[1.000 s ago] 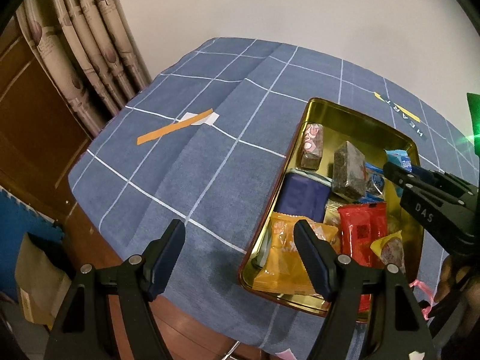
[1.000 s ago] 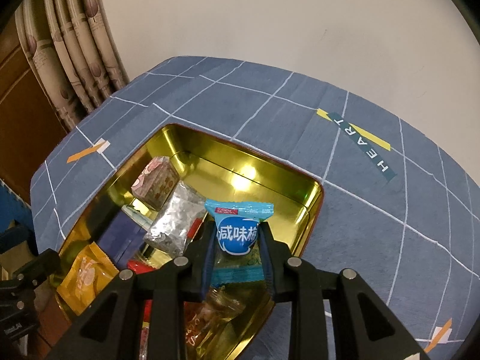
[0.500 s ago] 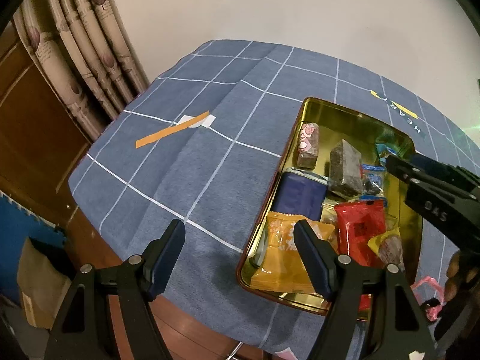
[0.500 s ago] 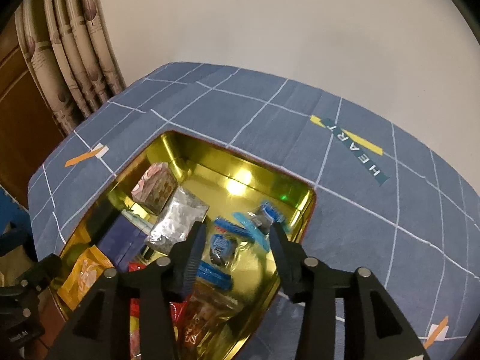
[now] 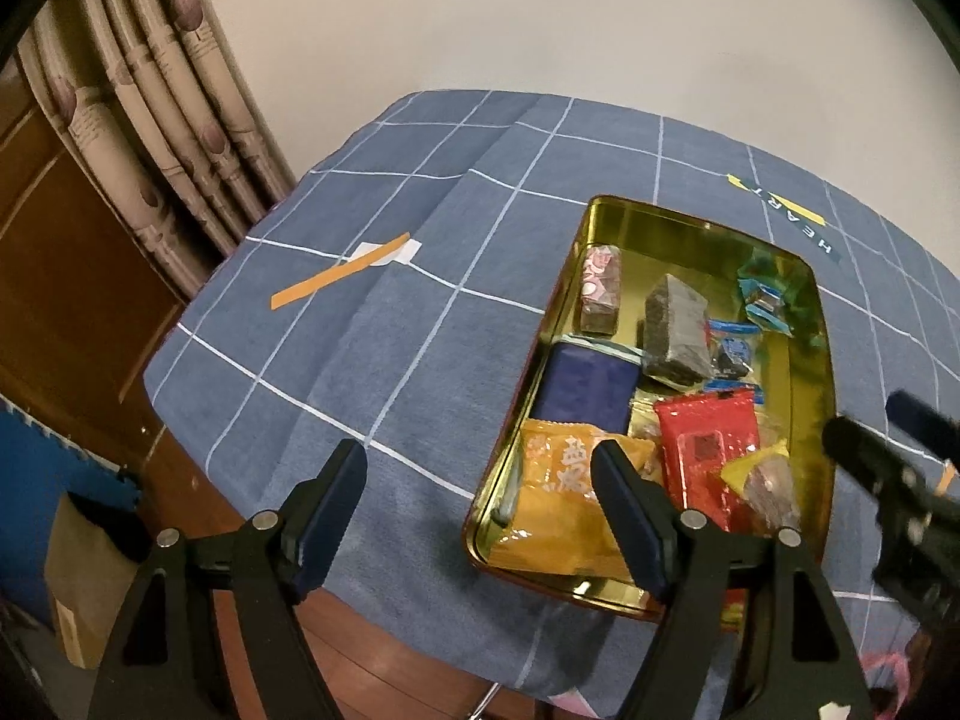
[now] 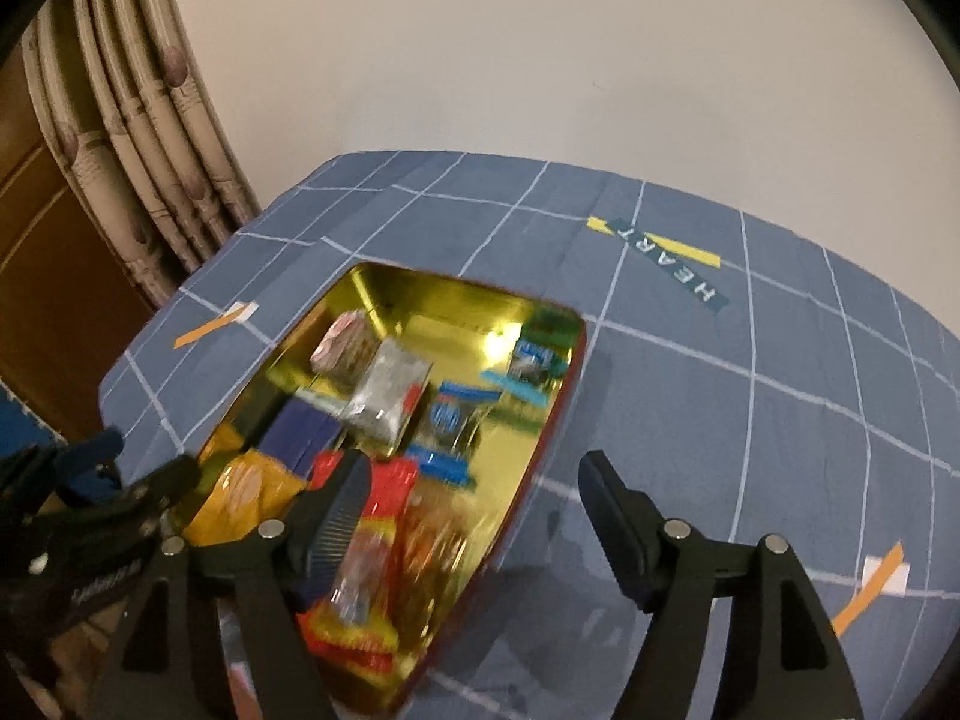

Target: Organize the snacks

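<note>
A gold tin tray (image 5: 666,222) (image 6: 432,294) lies on the blue checked tablecloth and holds several snacks: an orange packet (image 5: 558,480), a red packet (image 5: 708,444), a navy box (image 5: 585,381), a dark bar (image 5: 675,330), and small blue-wrapped packs (image 5: 765,300) (image 6: 528,360). My left gripper (image 5: 480,480) is open and empty over the tray's near left corner. My right gripper (image 6: 474,492) is open and empty above the tray's near right edge; it also shows blurred in the left wrist view (image 5: 888,468).
An orange tape strip (image 5: 336,282) lies on the cloth left of the tray. A "HEART" label (image 6: 666,258) is on the cloth behind it. Curtains (image 5: 162,138) and a wooden door stand at the left. The table edge is close below my grippers.
My right gripper opened and let the blue-wrapped pack go into the tray's far end, then drew back and up. My left gripper stayed open, barely moving.
</note>
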Demonstrator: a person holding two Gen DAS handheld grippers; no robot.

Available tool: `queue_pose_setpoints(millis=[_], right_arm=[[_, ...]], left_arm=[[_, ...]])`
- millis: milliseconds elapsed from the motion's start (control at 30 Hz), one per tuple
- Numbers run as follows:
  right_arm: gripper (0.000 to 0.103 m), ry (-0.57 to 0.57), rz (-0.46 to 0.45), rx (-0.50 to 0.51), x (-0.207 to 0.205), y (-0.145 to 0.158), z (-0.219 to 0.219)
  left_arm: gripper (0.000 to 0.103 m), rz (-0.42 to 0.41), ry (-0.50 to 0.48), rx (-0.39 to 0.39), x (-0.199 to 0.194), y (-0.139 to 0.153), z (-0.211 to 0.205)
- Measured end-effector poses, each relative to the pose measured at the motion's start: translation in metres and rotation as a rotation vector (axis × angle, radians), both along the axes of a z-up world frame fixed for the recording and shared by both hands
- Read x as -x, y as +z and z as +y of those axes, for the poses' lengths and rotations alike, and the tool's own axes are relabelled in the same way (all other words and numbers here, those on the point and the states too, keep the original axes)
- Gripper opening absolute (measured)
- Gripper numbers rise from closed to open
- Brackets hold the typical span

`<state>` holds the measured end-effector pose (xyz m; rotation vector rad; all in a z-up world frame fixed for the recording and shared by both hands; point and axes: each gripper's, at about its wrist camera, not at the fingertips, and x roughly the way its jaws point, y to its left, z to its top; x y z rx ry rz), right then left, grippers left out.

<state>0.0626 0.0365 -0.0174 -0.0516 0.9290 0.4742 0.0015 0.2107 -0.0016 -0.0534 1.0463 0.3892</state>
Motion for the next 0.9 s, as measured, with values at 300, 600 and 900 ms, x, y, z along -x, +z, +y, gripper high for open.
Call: queue_pose_setpoints(millis=[300,600,900], right_arm=[[0.08,0.003,0.035,0.022,0.03,-0.002,-0.01],[0.08,0.006,0.032,0.061,0.042,-0.004,-0.005],[0.08,0.019,0.039,0.071,0.045,-0.008,-0.001]], left_arm=[[0.076,0.008,-0.01,0.004,0.01,-0.001,-0.004],[0.076,0.011,-0.015,0.009,0.017,-0.002,-0.003],[0.077,0.015,-0.019,0.014,0.018,-0.002,-0.003]])
